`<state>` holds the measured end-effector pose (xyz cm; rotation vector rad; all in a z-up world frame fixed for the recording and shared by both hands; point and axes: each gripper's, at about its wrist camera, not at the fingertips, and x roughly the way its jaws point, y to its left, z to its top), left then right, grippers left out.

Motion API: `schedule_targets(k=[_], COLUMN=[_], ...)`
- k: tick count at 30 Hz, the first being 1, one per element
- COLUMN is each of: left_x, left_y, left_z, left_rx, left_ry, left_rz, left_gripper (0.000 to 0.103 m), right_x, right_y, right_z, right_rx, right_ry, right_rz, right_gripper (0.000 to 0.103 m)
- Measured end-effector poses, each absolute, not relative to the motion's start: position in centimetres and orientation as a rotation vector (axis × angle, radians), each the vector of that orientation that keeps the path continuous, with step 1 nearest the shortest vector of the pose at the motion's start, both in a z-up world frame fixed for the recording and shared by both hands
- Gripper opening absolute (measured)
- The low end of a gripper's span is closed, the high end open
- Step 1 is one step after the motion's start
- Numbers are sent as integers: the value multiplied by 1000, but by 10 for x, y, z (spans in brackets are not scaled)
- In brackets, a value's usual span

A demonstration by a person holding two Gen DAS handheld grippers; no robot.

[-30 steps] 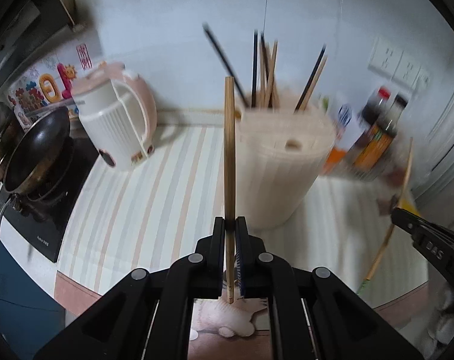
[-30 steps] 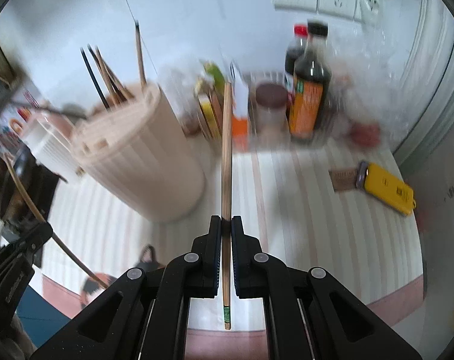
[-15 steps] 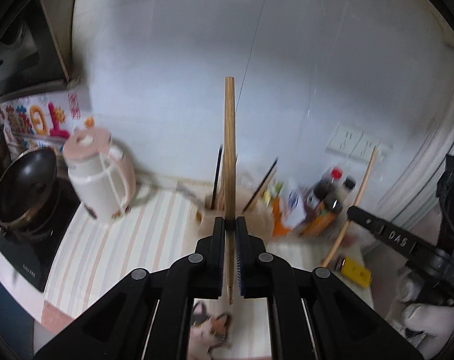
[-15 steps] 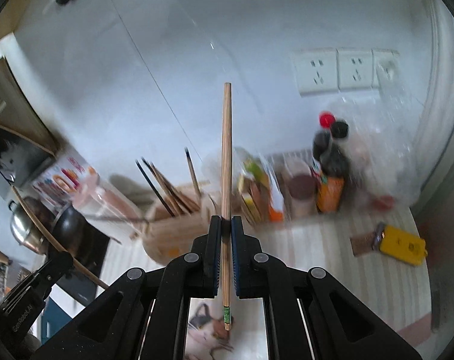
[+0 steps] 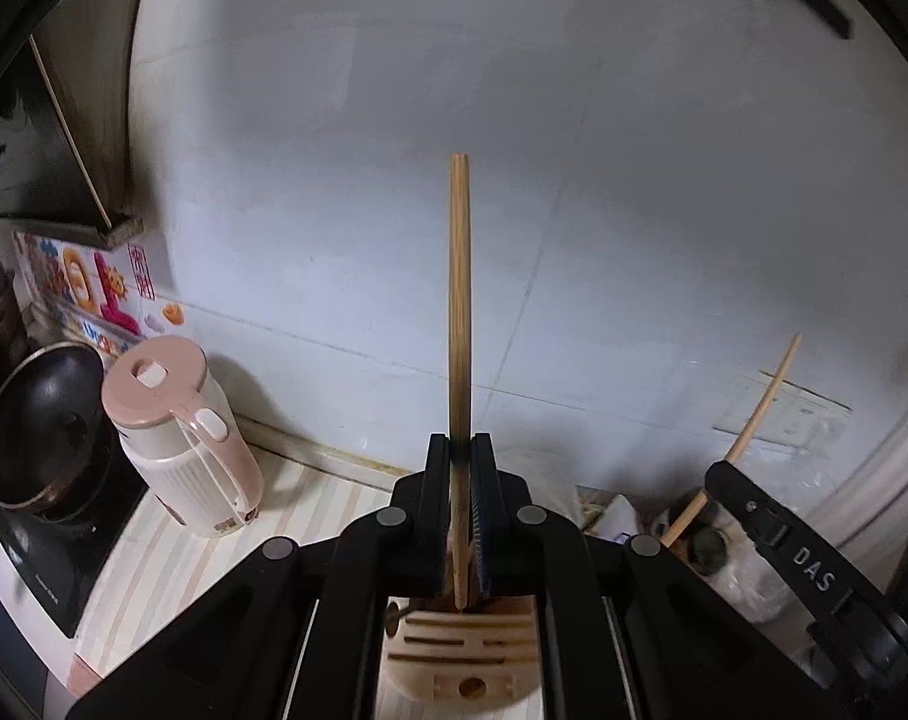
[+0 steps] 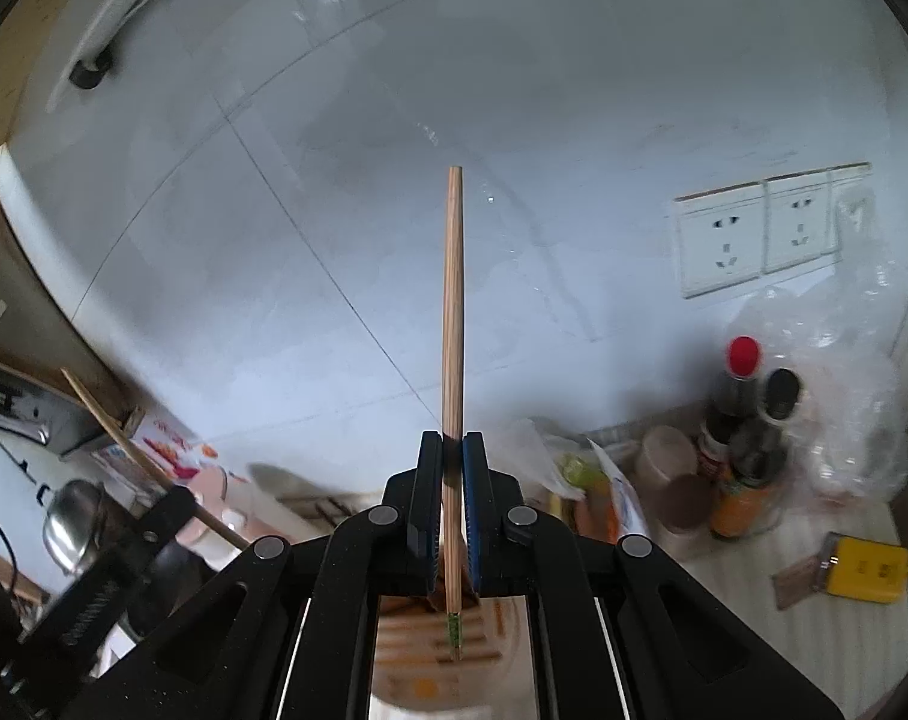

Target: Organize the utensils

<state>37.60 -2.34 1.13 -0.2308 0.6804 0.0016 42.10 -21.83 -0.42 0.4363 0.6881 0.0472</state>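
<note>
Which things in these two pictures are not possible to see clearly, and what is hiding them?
- Utensil holder, left wrist view: only its slotted top shows; the left tongs cover its sides.
- The same holder, right wrist view: blurred, framed by the right tongs.
- Lower tip of the left chopstick: lost among the pads.
- Sauce bottles, right wrist view: labels too blurred to read.
- Pan, left wrist view: cut by the edge.

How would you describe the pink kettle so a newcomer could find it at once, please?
On the striped counter along the white wall, look beside the black frying pan. The pink kettle stands upright there, the only pale pink, ribbed jug with a looped handle.
</note>
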Motion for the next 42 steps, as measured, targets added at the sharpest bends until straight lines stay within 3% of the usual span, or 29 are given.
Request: schedule_targets(k=[12, 18, 24, 26, 28, 30, 32, 34, 35, 37, 39, 42], left_x=[415, 411, 410, 410, 406, 401, 398, 395, 392, 386, 379, 370], left_y=[-16, -21, -19, -17, -14, -12, -13, -14, -14, -14, -14, -14], left_z=[-45, -42, -46, -48, -47, -44, -39, -35, -32, -26, -21, -19], left_rx=[-284, -214, -233, -240, -240, -225, -179, -130, -111, -66, -35, -1], left_ry=[825, 820, 854, 865, 858, 834, 811, 795, 779, 750, 732, 717], left_rz=[18, 20, -6, 9, 34, 68, 97, 135, 148, 190, 208, 212], left_gripper=[5, 8, 10, 24, 73, 87, 88, 103, 103, 103, 103, 103], right_x=[464, 464, 446, 442, 438, 436, 436, 437, 437, 432, 422, 408], right_y=[-197, -190, -187, -185, -183, -182, -181, -181, -182, -185, -191, -194], right_z=[-52, -58, -52, -51, -52, -55, -60, -67, -70, -70, -68, -67], right_rx=[416, 361, 323, 314, 314, 311, 303, 296, 299, 299, 296, 252], right_ry=[681, 678, 557, 516, 493, 489, 504, 550, 564, 590, 609, 651], right_rz=[80, 94, 91, 93, 98, 113, 122, 142, 145, 151, 141, 110], right_gripper=[7, 7, 7, 7, 7, 7, 7, 7, 8, 22, 55, 61])
